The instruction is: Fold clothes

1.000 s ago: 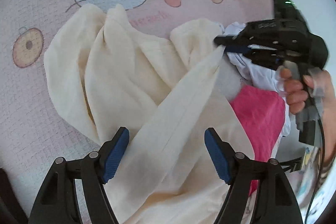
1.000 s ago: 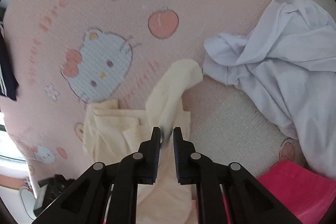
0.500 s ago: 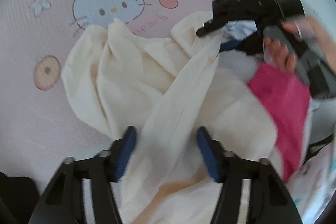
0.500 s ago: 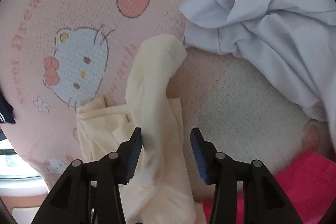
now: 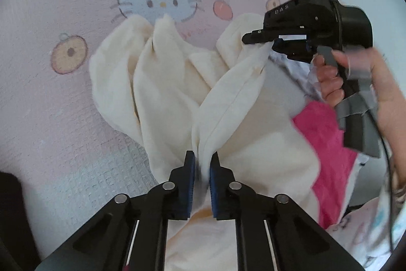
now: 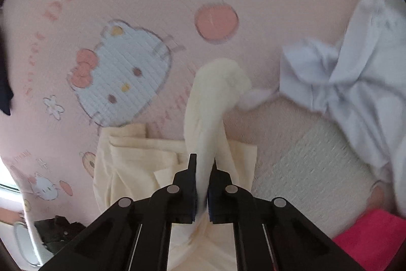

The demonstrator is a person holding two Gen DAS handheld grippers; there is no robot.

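Left gripper (image 5: 201,164) is pinched on one fold of the cream garment (image 5: 162,83), right gripper (image 6: 201,169) clamped on another – looks like they're stretching an edge straight before folding. The rest of it lies crumpled on the pink cartoon-cat blanket (image 5: 50,98).

I see soft, even daylight with faint shadows. Fisheye curvature bends the pink printed sheet (image 5: 63,93) toward dark corners. Motion blur smears the white garment (image 6: 355,83) at the sheet's right.
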